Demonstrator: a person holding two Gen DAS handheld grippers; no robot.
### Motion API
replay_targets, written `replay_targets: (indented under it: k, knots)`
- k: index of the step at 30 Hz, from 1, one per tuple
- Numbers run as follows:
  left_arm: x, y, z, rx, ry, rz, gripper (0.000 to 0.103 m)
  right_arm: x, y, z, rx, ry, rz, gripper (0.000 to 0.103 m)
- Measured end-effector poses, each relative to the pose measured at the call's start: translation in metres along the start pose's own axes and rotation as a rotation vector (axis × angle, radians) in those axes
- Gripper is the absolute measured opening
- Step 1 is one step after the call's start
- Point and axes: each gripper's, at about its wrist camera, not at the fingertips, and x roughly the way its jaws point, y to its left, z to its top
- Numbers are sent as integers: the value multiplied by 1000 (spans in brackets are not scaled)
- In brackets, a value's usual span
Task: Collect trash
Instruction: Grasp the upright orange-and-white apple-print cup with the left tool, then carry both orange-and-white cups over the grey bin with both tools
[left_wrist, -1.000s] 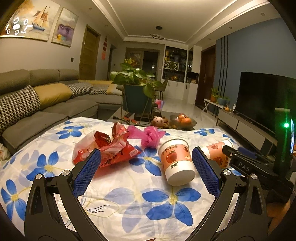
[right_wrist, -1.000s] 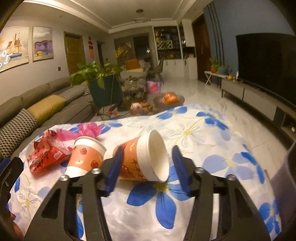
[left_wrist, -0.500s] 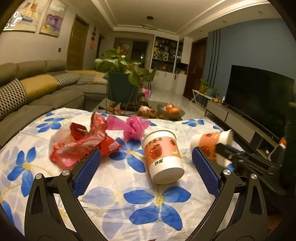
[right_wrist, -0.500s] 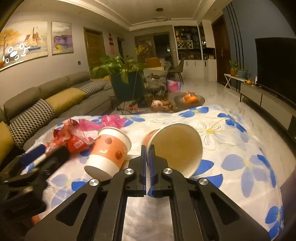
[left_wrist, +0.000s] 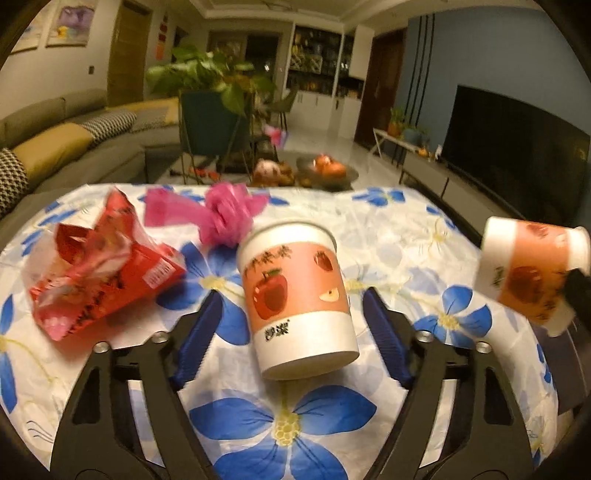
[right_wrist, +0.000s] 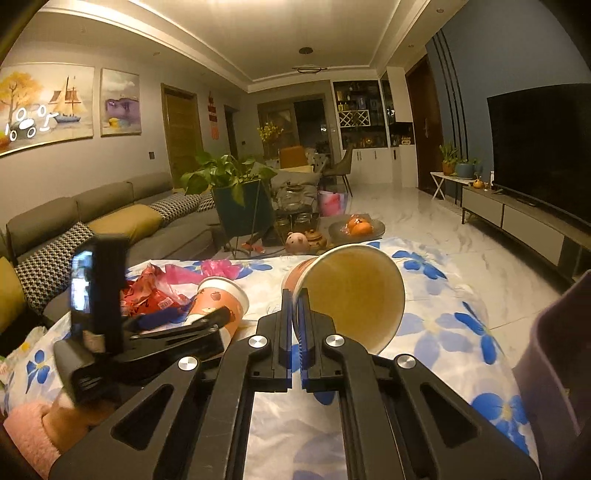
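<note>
Two cups: my right gripper (right_wrist: 294, 325) pinches one paper cup's (right_wrist: 351, 295) rim; left gripper (left_wrist: 291, 325), fingers open, straddles the second cup (left_wrist: 295, 295); I close next.

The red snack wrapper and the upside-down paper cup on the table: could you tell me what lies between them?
In the left wrist view, only bare floral tablecloth separates the red snack wrapper from the upside-down paper cup.

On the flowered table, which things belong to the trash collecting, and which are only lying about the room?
Belong to the job:
- orange paper cup lying on its side, between the open left hand-held gripper
- second orange paper cup, pinched at its rim by the right hand-held gripper
- crumpled red snack wrapper
- pink plastic bag

Just lying about:
- green potted plant
- dark plate of oranges
- pig figurine
</note>
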Motion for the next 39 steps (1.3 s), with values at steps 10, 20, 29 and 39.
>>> replay_targets:
  k: [10,20,29,39]
  knots:
    - [-29,3,-10,-34,-26,-34,57,-23,-3,-5,-3,-7,-13,4]
    - [-114,-20,-35,32,-145,-21,57,-69,1,-5,-18,-44,-29,4]
    - [-153,-42,-42,53,-183,-76,57,-108,-2,-6,-26,-71,-69,4]
    - [-169,-84,-46,96,-210,-145,57,-136,-29,-10,-12,-94,-143,4]
